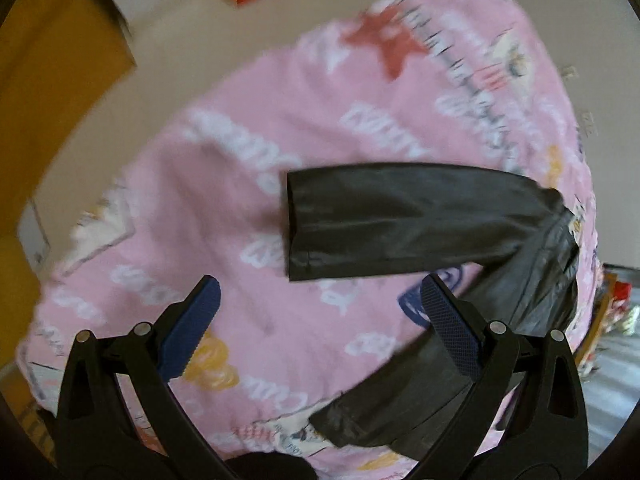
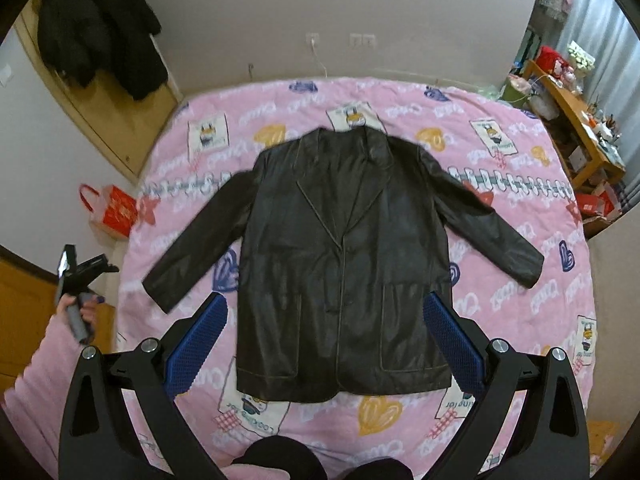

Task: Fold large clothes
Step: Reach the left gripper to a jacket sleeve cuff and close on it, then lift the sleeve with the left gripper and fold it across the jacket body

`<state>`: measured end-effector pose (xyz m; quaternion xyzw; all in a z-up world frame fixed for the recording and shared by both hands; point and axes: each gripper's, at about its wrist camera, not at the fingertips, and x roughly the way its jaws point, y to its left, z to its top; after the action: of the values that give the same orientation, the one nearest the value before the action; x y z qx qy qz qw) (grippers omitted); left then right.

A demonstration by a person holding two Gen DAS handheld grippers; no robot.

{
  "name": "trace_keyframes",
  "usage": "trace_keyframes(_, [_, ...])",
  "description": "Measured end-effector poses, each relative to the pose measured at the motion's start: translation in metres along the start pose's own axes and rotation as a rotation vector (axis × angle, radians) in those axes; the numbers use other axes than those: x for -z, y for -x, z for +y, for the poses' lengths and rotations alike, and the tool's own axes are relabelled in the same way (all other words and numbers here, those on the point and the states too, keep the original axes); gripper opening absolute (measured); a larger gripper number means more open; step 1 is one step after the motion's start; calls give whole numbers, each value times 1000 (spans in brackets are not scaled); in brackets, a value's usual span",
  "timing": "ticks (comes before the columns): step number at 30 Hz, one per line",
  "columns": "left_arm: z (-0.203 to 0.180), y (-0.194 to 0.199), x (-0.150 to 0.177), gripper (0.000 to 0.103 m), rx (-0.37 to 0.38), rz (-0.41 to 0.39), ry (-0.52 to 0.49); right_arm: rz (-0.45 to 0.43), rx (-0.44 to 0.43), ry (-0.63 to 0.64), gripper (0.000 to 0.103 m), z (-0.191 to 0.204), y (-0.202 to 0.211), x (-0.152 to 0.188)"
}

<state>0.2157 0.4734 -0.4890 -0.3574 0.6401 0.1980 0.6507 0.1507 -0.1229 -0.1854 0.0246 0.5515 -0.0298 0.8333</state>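
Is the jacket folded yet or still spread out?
Spread out: the jacket lies flat, front up, on the pink quilt, both sleeves out to the sides.

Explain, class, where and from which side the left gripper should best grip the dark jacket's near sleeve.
Probably the cuff, approached from the outer left side: the left gripper is open beside it. The sleeve of the jacket lies flat, angled outward on the quilt, its cuff end free.
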Motion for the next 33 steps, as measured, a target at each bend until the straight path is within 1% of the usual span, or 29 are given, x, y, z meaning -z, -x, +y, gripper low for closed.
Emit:
trace_keyframes(2, [15, -41, -15, 97, 31, 40, 37, 10, 23, 1, 96, 7, -11, 5])
trace_keyframes(4, [25, -68, -25, 97, 54, 56, 61, 14, 62, -5, 96, 10, -21, 11])
trace_keyframes(8, [36, -115, -36, 97, 108, 120, 75, 52, 98, -36, 96, 12, -36, 24])
trace_keyframes(11, [37, -136, -40, 97, 132, 136, 81, 70, 126, -26, 96, 16, -42, 33])
trace_keyframes(12, [35, -141, -39, 93, 155, 144, 77, 73, 142, -18, 96, 17, -43, 35])
trace_keyframes(13, [33, -144, -38, 80, 168, 144, 70, 77, 157, -15, 96, 18, -44, 37])
trace_keyframes(14, [28, -146, -36, 75, 196, 152, 55, 84, 162, -14, 96, 20, -43, 39])
trace_keyframes(15, [25, -147, -35, 67, 208, 157, 43, 91, 165, -15, 96, 21, -43, 40])
trace_keyframes(16, [20, -148, -32, 62, 184, 155, 26, 94, 167, -12, 96, 22, -43, 40])
trace_keyframes(17, [13, -149, -30, 58, 134, 147, -15, 92, 169, -2, 96, 24, -42, 39])
trace_keyframes(18, [11, -151, -30, 47, 108, 145, -37, 88, 176, 10, 95, 26, -40, 38])
trace_keyframes(19, [9, -154, -29, 41, 93, 153, -52, 78, 186, 21, 95, 27, -38, 37])
trace_keyframes(20, [10, -154, -28, 36, 106, 159, -51, 71, 188, 27, 95, 28, -37, 35])
trace_keyframes(22, [5, -150, -30, 17, 141, 159, -51, 64, 186, 33, 95, 29, -35, 33])
trace_keyframes(23, [0, -146, -30, 15, 146, 154, -64, 65, 180, 32, 95, 28, -35, 32])
trace_keyframes(25, [-15, -134, -28, 10, 98, 126, -112, 65, 171, 22, 95, 26, -35, 32])
trace_keyframes(27, [-25, -123, -28, 9, 77, 112, -127, 70, 162, 3, 95, 23, -37, 33])
trace_keyframes(29, [-32, -106, -27, 9, 78, 85, -135, 76, 132, -19, 95, 20, -37, 32])
trace_keyframes(30, [-38, -93, -27, 8, 73, 62, -140, 73, 131, -16, 95, 21, -37, 32])
trace_keyframes(32, [-41, -73, -24, 8, 87, 28, -149, 58, 134, -5, 95, 21, -35, 31])
trace_keyframes(33, [-51, -60, -22, 8, 99, 7, -170, 54, 137, -2, 95, 19, -34, 30])
